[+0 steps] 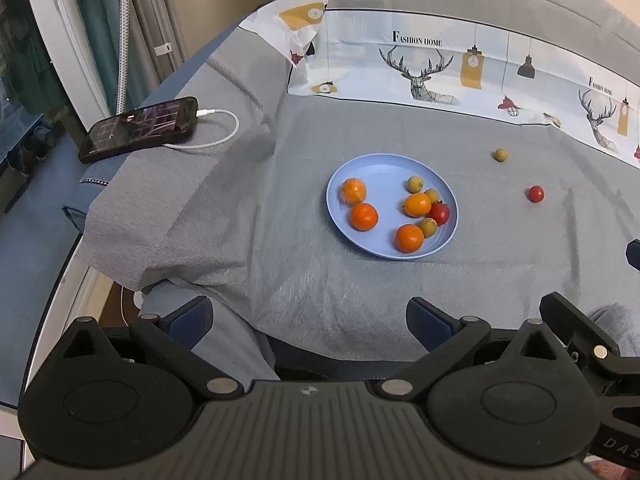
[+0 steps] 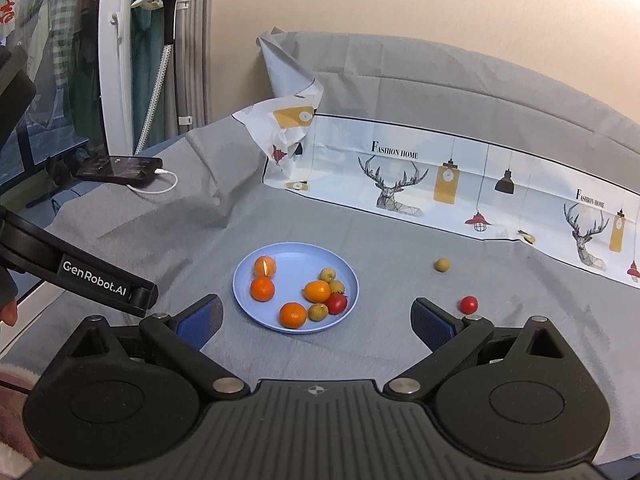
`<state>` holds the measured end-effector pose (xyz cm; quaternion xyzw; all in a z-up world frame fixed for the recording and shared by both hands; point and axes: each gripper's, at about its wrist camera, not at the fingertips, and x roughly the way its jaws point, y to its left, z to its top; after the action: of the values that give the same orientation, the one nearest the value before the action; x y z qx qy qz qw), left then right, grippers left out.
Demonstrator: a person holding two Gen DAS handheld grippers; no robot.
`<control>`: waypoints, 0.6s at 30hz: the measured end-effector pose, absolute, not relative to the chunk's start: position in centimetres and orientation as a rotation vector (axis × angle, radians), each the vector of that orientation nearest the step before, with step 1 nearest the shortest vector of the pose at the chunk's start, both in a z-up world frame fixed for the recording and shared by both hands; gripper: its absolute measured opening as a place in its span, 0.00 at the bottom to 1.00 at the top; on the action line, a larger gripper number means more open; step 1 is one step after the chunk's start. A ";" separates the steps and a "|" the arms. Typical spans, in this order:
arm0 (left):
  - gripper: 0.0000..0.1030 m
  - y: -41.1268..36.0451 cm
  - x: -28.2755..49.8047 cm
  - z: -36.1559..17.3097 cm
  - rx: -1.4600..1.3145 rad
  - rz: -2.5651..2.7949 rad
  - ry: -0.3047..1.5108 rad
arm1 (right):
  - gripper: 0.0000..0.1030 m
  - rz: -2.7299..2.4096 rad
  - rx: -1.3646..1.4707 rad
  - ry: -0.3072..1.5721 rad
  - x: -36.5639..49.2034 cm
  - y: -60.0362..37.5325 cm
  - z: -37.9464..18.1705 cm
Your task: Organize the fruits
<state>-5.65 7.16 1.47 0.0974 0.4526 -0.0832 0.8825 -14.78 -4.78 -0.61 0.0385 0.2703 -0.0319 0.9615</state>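
Note:
A blue plate (image 1: 372,168) (image 2: 288,250) on the grey cloth holds several oranges (image 1: 364,216) (image 2: 262,289), small yellow-green fruits (image 1: 415,184) (image 2: 327,275) and a red tomato (image 1: 440,213) (image 2: 337,303). A loose yellow-green fruit (image 1: 500,155) (image 2: 441,265) and a loose red tomato (image 1: 535,194) (image 2: 468,304) lie on the cloth right of the plate. My left gripper (image 1: 310,316) is open and empty, near the table's front edge. My right gripper (image 2: 318,318) is open and empty, just in front of the plate.
A phone (image 1: 140,128) (image 2: 118,168) with a white cable lies at the far left. A printed deer-pattern sheet (image 1: 440,68) (image 2: 460,176) stands along the back. The left gripper's body (image 2: 96,280) shows at the left of the right wrist view.

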 end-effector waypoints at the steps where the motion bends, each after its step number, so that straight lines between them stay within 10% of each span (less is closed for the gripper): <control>1: 1.00 7.1 -5.6 1.4 0.205 -0.173 0.946 | 0.97 -0.063 0.079 0.552 -14.6 -4.8 -0.7; 18: 1.00 4.3 -1.6 -1.6 0.270 -0.180 1.062 | 0.97 -0.063 0.158 0.651 -11.4 -7.0 -4.3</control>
<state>-1.58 4.27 -1.63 0.1282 0.5041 -0.0853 0.8498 -11.41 -7.00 -4.31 0.0777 0.3193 -0.0311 0.9439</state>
